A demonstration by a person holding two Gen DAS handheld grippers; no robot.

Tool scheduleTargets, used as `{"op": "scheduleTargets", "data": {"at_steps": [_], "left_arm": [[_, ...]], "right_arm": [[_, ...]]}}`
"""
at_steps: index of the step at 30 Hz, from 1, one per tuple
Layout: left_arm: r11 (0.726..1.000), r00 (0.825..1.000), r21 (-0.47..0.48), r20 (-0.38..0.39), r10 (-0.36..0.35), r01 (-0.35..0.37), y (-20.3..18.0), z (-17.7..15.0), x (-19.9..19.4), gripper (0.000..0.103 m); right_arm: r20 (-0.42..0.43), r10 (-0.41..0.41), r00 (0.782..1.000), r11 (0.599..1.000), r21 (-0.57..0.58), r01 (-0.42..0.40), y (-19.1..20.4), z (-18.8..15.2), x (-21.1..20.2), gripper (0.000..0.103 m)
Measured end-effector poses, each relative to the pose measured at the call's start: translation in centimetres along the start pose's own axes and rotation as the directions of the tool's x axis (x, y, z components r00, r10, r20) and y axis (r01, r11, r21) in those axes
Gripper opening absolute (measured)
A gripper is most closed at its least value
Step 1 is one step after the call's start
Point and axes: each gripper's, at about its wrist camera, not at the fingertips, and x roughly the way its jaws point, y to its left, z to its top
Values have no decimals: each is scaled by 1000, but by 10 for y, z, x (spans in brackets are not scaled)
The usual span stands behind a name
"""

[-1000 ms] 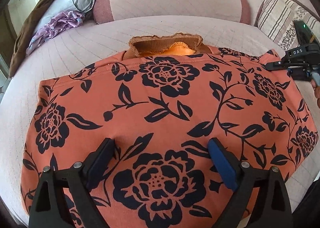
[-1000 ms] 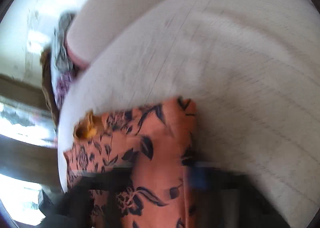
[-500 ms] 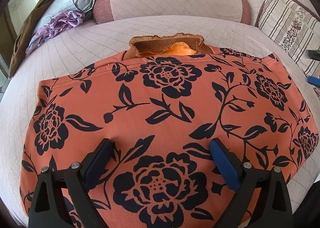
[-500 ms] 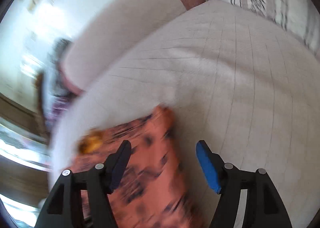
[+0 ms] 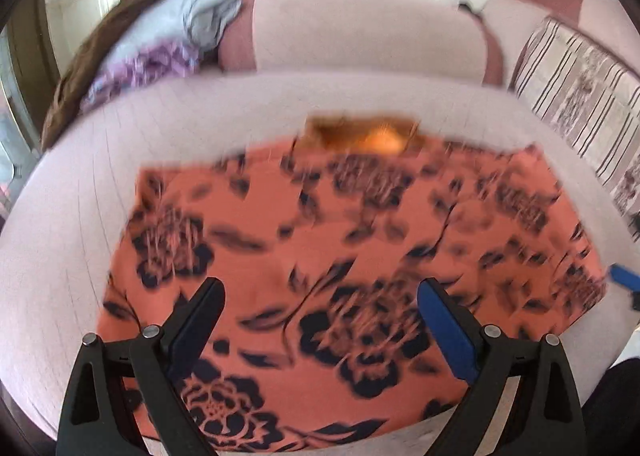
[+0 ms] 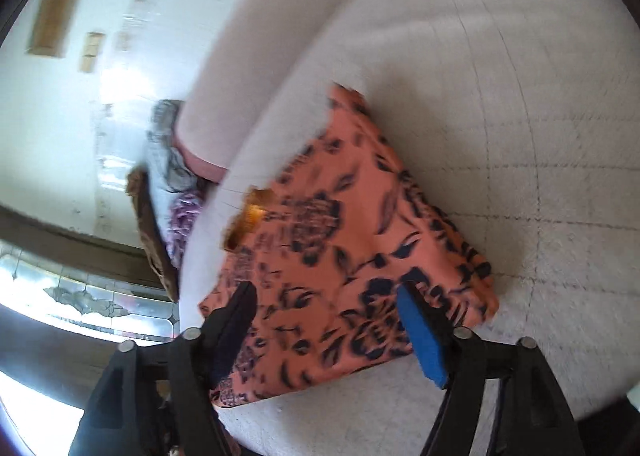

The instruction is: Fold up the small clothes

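Two grippers: left gripper (image 5: pixel 318 306) and right gripper (image 6: pixel 326 310), both with jaws spread wide and nothing pinched.
Garment: the orange floral cloth (image 5: pixel 352 248) lies flat across the middle of the left wrist view, on the pale quilted cushion (image 5: pixel 72 240).
Why so placed: judged, it is spread out so an edge can be taken for a fold; the grippers hang over its lower part, apparently ready.
Beneath it: a brown-and-orange piece (image 5: pixel 362 134) peeks past the upper edge.
Upper left: loose clothes (image 5: pixel 160 44), likely awaiting folding.
Hard to tell: heavy blur; contact with the cloth unclear; its lower edge sits behind the fingers.
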Motion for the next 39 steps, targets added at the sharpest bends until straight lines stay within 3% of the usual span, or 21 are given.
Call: {"op": "scheduleTargets", "data": {"at_steps": [2, 7, 13, 25, 31, 33, 35, 37, 39], "left_arm": [[1000, 993, -6, -113, 28, -29, 5, -9, 25, 98], [1000, 999, 27, -40, 15, -14, -2, -5, 5, 98], [1000, 1000, -6, -24, 15, -15, 7, 2, -1, 98], [999, 1000, -42, 0, 13, -13, 8, 7, 1, 98], [999, 998, 4, -58, 36, -36, -6, 6, 27, 98], [999, 999, -15, -34, 28, -28, -6, 9, 20, 98], [1000, 1000, -16, 11, 13, -13, -7, 12, 9, 98], [1000, 999, -7, 41, 19, -18, -10, 15, 7, 98], [999, 999, 13, -3, 35, -35, -13, 15, 21, 98]], "right_arm": [[-14, 19, 1000, 1000, 4, -19, -1, -12, -1, 79], [-94, -7, 996, 988, 152, 21, -36, -36, 14, 79], [-80, 18, 997, 986, 168, -4, -42, -40, 15, 79], [-20, 101, 995, 947, 309, -90, -71, -30, 14, 79], [12, 71, 997, 956, 286, -71, -64, -7, 27, 80], [20, 46, 999, 965, 256, -50, -59, 0, 30, 78], [25, 10, 1000, 979, 202, -15, -49, 5, 32, 68], [35, -20, 999, 983, 183, 13, -44, 6, 33, 68], [40, -31, 999, 981, 192, 22, -45, 6, 36, 70]]}}
